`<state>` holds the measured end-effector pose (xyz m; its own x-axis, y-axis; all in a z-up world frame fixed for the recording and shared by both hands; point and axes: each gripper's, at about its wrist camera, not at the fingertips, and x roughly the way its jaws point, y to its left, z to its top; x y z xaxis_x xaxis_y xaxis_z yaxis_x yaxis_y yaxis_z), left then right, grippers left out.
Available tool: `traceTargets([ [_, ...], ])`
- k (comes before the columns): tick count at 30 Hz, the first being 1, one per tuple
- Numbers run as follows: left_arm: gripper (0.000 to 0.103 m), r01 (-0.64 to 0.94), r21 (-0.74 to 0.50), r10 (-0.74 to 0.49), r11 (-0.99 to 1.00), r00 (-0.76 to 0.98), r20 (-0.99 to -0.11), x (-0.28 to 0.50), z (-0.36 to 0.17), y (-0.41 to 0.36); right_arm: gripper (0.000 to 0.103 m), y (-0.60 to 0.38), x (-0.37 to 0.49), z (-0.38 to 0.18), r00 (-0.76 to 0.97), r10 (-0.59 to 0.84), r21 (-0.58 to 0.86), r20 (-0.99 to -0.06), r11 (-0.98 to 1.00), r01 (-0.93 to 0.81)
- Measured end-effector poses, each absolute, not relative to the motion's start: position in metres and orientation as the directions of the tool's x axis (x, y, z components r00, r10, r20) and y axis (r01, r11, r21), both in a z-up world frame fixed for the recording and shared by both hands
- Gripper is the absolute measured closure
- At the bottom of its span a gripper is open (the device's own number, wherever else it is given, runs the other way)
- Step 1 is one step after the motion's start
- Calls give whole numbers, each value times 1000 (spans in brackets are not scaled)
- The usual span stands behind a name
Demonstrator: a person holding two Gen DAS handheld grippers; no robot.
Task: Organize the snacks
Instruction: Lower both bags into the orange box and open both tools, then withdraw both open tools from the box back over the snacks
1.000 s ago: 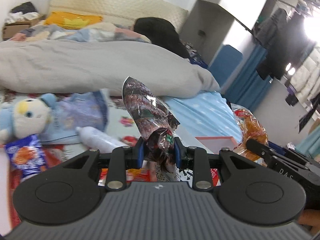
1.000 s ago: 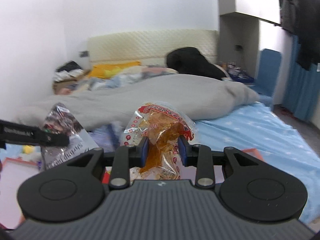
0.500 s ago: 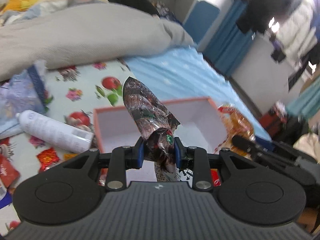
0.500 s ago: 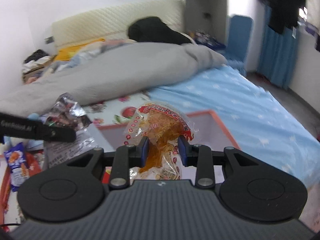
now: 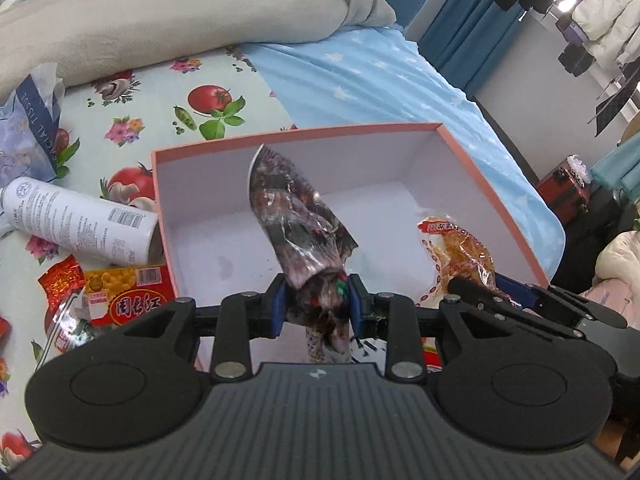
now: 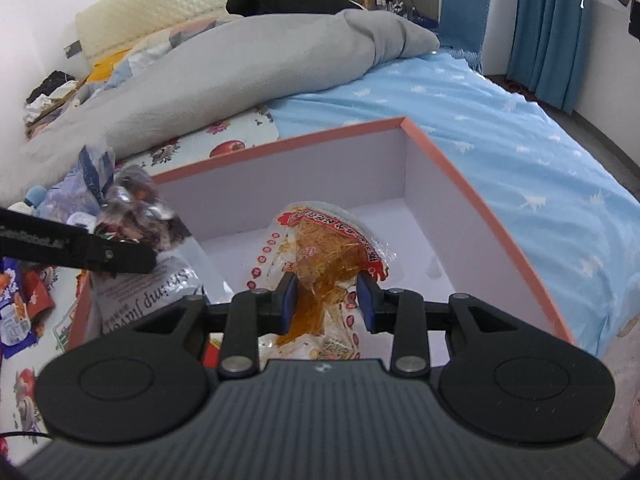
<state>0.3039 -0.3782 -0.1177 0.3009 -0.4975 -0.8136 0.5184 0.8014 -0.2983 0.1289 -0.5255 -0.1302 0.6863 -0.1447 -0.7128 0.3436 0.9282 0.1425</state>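
Observation:
My left gripper [image 5: 316, 304] is shut on a dark, shiny snack bag [image 5: 298, 224] and holds it upright over the near edge of a pink-rimmed white box [image 5: 472, 168]. My right gripper [image 6: 327, 300] is shut on a clear bag of orange snacks [image 6: 326, 248] and holds it over the same box [image 6: 464, 184], towards its right side. The orange bag [image 5: 460, 252] and right gripper also show in the left wrist view, at right. The dark bag [image 6: 140, 216] and left gripper show at the left of the right wrist view.
The box lies on a bed with a fruit-print sheet [image 5: 132, 104]. Left of it lie a white bottle [image 5: 80, 220], a red-yellow snack pack [image 5: 124, 296], other packets and a tissue pack [image 5: 28, 120]. A grey duvet [image 5: 180, 12] is behind; blue sheet [image 6: 520, 120] right.
Both grippers have tilted down and moved forward with their bags, from facing the room to hanging over the open box. Both grips are unchanged.

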Motion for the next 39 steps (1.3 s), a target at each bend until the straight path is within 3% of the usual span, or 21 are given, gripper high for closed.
traceTargets([
  [1, 66, 523, -288, -494, 802, 309, -813, 303, -117, -377, 64, -525, 129, -129, 684, -151, 138, -714, 927, 348],
  [4, 33, 522, -259, -474, 812, 333, -815, 301, -110, -372, 52, -525, 125, -125, 689, -166, 131, -705, 925, 357],
  [8, 32, 537, -251, -490, 805, 363, -792, 291, -96, -363, 53, -524, 118, -117, 712, -155, 157, -685, 923, 352],
  [11, 32, 537, -258, -504, 803, 381, -775, 283, -84, -354, 48, -518, 113, -107, 733, -161, 160, -661, 924, 348],
  [29, 32, 526, -231, -537, 819, 557, -634, 240, 11, -264, 47, -472, 84, -18, 870, -154, 218, -469, 934, 283],
  [39, 32, 463, -221, -488, 859, 607, -627, 210, 6, -217, 47, -428, 69, -13, 899, -81, 239, -430, 950, 200],
])
